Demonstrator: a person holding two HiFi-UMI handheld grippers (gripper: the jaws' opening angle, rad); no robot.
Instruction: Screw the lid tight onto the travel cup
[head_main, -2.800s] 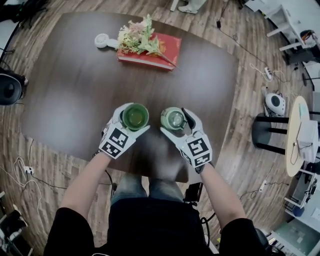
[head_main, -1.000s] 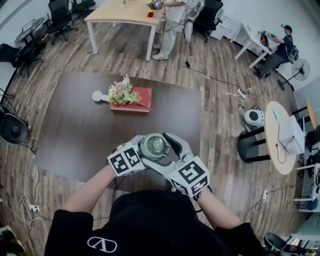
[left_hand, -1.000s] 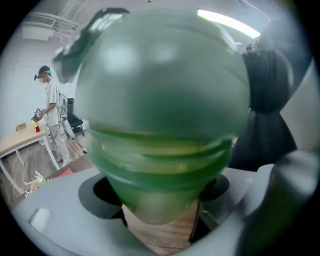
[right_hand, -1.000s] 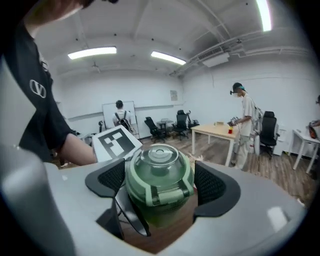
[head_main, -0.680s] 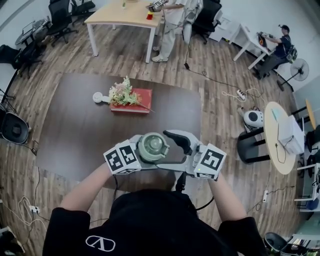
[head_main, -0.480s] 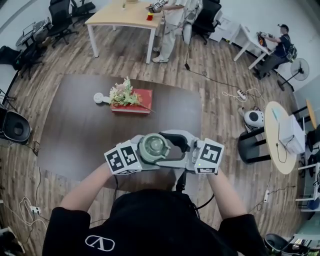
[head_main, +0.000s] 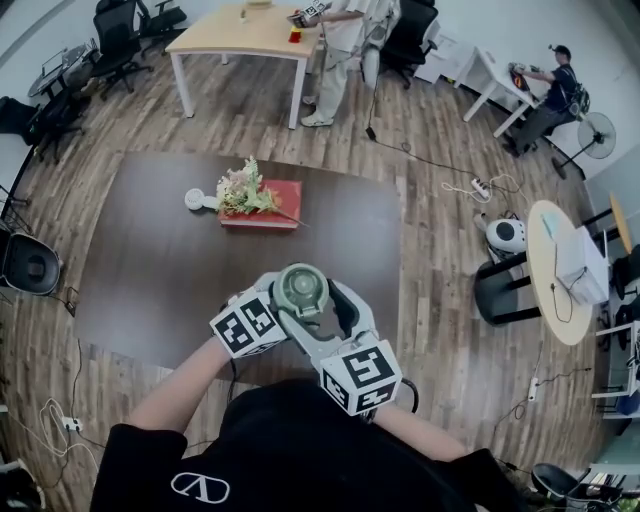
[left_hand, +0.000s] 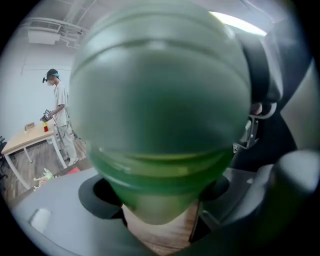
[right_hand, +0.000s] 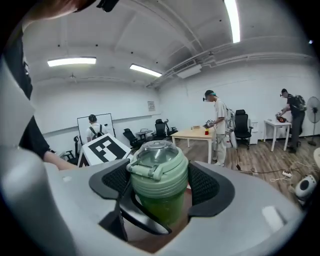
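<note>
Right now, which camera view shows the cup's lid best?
The right gripper view: the lid sits centred and sharp, clear dome and flap visible. The head view shows only its small top. The left gripper view is filled by the blurred travel cup, lid indistinct.

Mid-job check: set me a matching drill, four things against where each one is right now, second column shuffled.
1. green translucent travel cup
2. pale green lid with clear dome
3. red book
4. small white round device

A. on the dark table, left of the book in the head view
B. between the pads of the right gripper
C. under the bunch of flowers
D. clamped in the left gripper

Pairs: 1-D, 2-B, 3-C, 4-A. The right gripper's jaws are closing on the lid.
</note>
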